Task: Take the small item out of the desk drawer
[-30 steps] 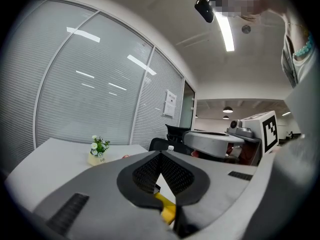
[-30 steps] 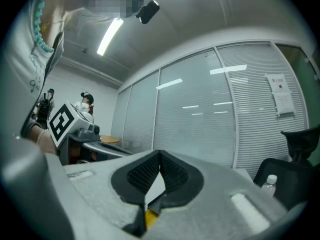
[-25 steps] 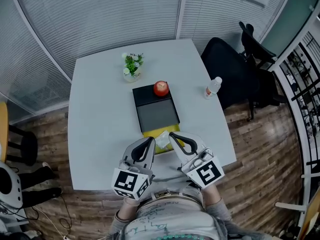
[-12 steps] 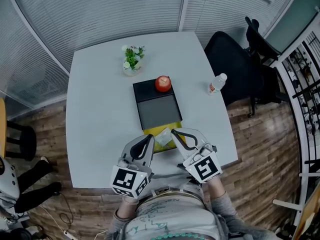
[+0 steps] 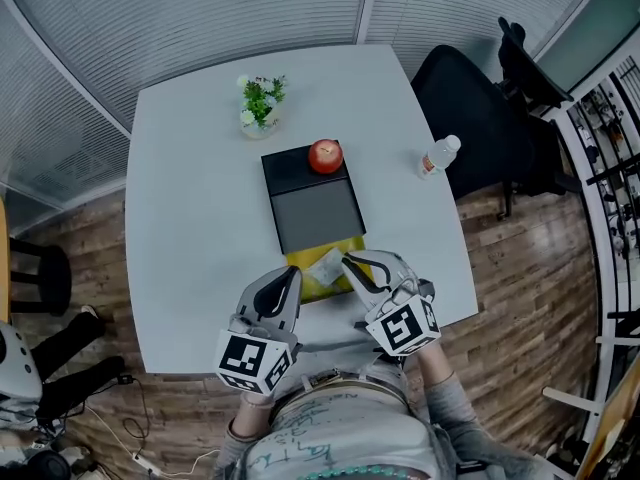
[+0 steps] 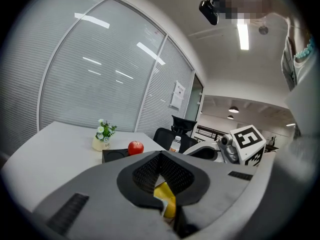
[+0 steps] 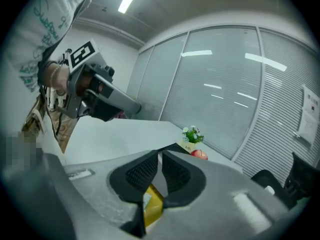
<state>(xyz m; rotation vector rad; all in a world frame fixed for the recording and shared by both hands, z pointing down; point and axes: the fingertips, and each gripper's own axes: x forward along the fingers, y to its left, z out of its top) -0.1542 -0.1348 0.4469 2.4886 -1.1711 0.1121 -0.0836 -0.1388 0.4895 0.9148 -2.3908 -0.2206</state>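
**Head view.** A black drawer box [image 5: 312,203] stands mid-counter [image 5: 190,218]. A red apple [image 5: 325,155] rests on the box's far end. A potted plant [image 5: 262,101] stands beyond the box to its left, and a water bottle [image 5: 438,156] stands to its right. The yellow drawer [image 5: 303,262] is drawn out of the box's near end. The small item [image 5: 328,265], a pale packet, lies on this drawer. The left gripper [image 5: 293,276] is at the drawer's near-left. The right gripper [image 5: 347,261] is at the drawer's near-right, its tips just beside the packet; whether they touch it cannot be told.

**Left gripper view.** The jaws meet tip to tip and grip nothing. The yellow drawer shows beneath them, with the box and apple beyond.

**Right gripper view.** The jaws stand a narrow slit apart, having just been opening, and nothing is pinched between them. The yellow drawer lies below, with the apple and plant beyond.
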